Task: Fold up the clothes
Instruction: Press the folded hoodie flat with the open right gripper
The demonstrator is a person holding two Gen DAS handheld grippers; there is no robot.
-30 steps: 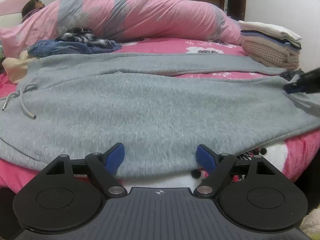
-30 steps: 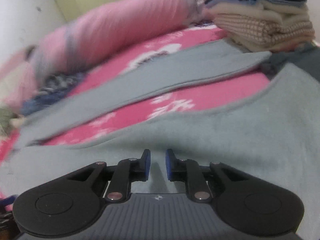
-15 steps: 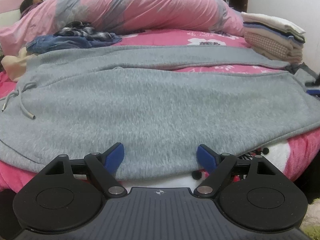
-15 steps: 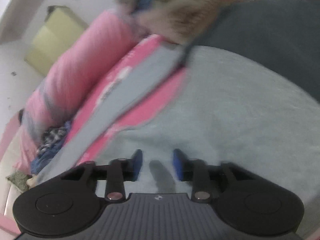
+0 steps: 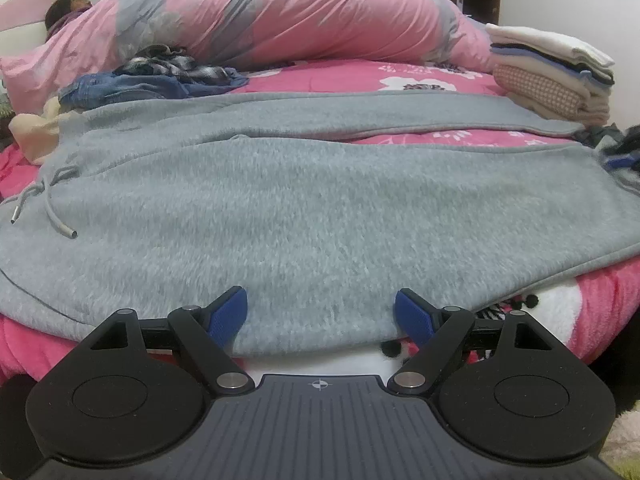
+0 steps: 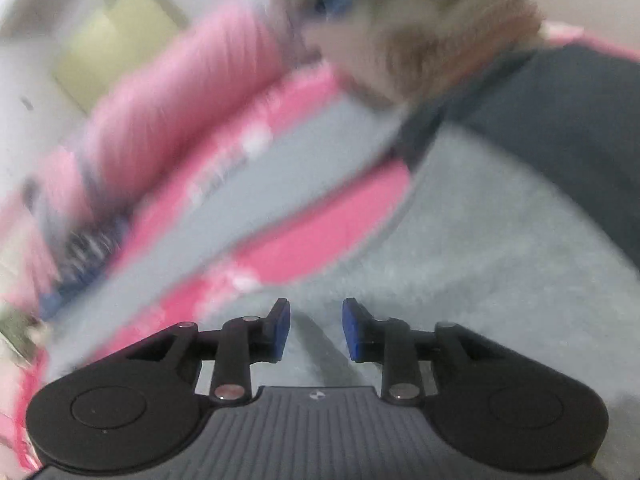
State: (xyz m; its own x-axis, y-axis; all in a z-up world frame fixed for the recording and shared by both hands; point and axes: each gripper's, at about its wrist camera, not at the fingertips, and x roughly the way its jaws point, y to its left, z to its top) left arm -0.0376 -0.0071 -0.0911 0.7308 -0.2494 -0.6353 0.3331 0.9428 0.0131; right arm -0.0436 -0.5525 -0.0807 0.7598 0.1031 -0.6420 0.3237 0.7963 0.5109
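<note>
the left gripper (image 5: 321, 314) is standing wide open, holding nothing, pointing down at the near edge of the big grey fleecy garment (image 5: 320, 208). the right gripper (image 6: 316, 328) is a little open, its jaws have just been opening, nothing between them, above the grey cloth. the garment is lying spread flat on the pink bed (image 5: 400, 76). a pink quilt (image 5: 280, 12) and a stack of folded clothes (image 5: 552, 76) are sitting behind.

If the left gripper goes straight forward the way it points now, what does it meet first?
Most likely the grey sweatpants spread on the bed: the left gripper points down at their near edge, jaws open, nothing between.
</note>
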